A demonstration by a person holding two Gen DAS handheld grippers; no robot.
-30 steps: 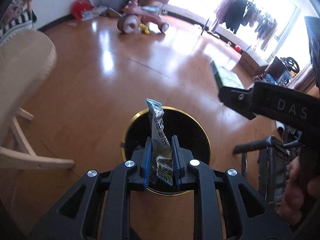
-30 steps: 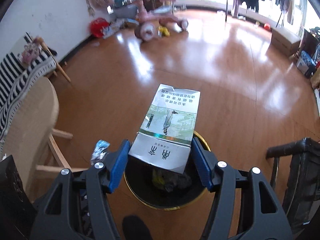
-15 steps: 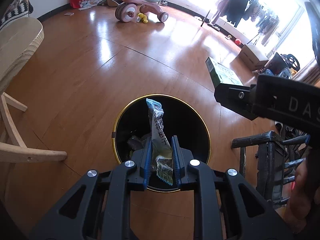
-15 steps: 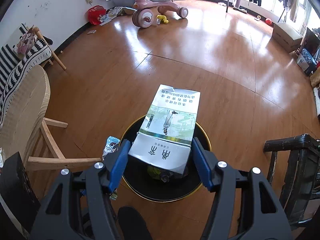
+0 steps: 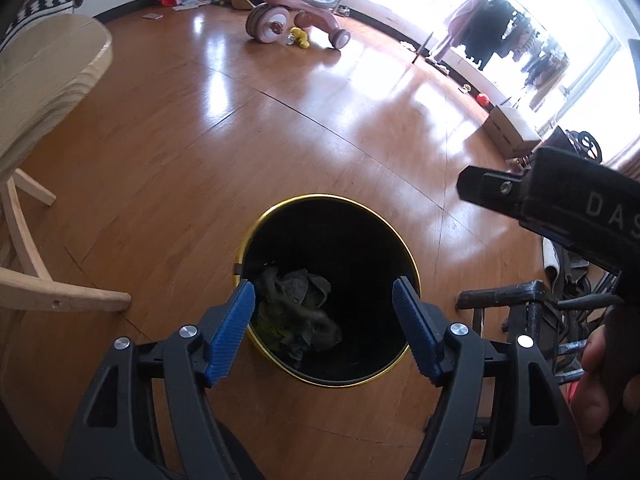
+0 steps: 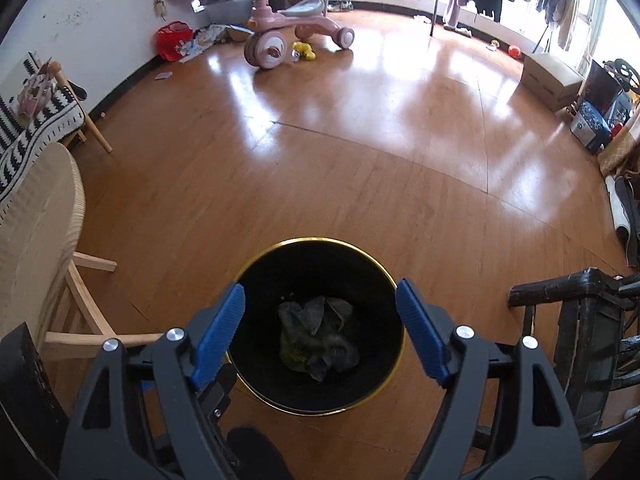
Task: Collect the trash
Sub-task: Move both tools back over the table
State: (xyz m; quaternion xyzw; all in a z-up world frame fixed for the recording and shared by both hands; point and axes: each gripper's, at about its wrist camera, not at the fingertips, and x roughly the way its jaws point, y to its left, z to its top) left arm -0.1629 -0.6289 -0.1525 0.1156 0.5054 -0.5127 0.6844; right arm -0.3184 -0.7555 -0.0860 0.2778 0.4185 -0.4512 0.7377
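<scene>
Left wrist – left gripper (image 5: 325, 304) just opened, empty, over bin (image 5: 400, 236)

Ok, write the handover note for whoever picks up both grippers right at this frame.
Left gripper: jaws have just been opening, nothing between them, above the bin.
Right gripper: the same, open and empty over the bin.
Done: crumpled trash lies at the bottom of the black gold-rimmed bin; both grippers have let go.
Left: a small flat item lies on the floor near the far wall, possibly litter; check it and look around for more.
</scene>
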